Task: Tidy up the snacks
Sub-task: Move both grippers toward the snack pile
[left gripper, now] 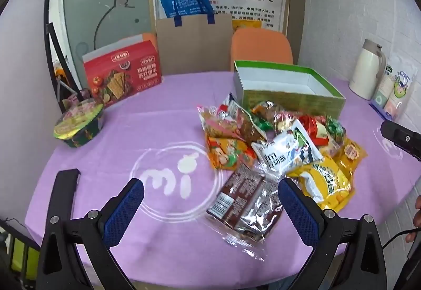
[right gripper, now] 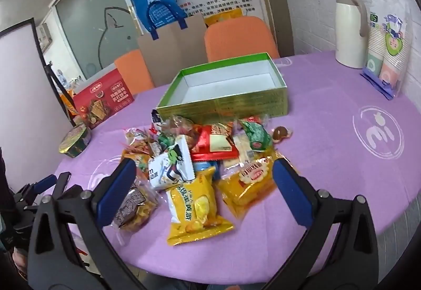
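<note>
Only the right view shows a chocolate candy (right gripper: 281,133).

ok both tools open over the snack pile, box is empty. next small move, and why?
Probably lower the right tool onto the yellow packet and close. It lies on top at the pile's near edge, between the open jaws, and the green box behind the pile holds nothing yet. The left tool holds nothing either.
</note>
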